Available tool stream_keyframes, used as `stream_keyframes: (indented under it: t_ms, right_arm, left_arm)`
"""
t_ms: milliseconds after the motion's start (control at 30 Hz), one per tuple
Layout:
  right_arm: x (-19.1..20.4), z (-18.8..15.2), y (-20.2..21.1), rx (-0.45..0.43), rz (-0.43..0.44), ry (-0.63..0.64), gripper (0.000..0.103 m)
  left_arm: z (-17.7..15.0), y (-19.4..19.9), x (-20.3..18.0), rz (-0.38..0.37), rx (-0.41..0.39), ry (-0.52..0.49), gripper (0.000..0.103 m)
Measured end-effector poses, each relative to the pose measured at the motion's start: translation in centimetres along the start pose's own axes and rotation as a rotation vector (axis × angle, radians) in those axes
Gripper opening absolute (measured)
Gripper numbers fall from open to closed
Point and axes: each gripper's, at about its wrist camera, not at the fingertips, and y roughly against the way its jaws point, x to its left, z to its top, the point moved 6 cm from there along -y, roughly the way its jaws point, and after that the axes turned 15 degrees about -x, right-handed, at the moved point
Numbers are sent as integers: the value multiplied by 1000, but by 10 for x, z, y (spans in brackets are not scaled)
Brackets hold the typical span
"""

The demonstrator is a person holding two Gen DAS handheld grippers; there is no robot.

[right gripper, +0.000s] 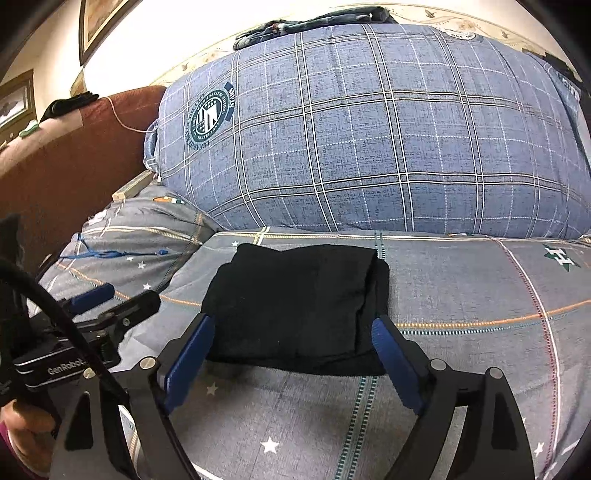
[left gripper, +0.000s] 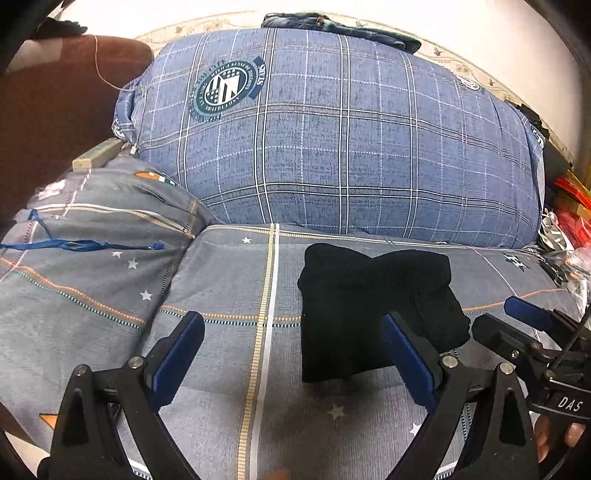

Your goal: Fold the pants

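Bedsheet [right gripper: 461, 295] grey, starred (folded black pants [right gripper: 295, 306] on top); plaid quilt [right gripper: 369, 129] behind.

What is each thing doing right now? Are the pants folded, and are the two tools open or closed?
Black pants: folded into a compact bundle, lying flat on the bed, not held.
Left tool: open, nothing between its pads.
Right tool: open wide, clear of the pants.
Plaid duvet: bundled up, piled behind the pants.
Jeans: lying on top of the duvet.
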Motion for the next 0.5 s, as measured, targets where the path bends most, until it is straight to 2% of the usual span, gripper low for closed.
stream_keyframes:
  t_ms: [333,500]
  right_arm:
    - [5,-6,5,15,3,18,93]
    - [1,-8,6,17,5,-12,93]
  left_arm:
    - [-3,6,-4,-5,9,8,96]
    - [-7,3,-6,2,17,2,96]
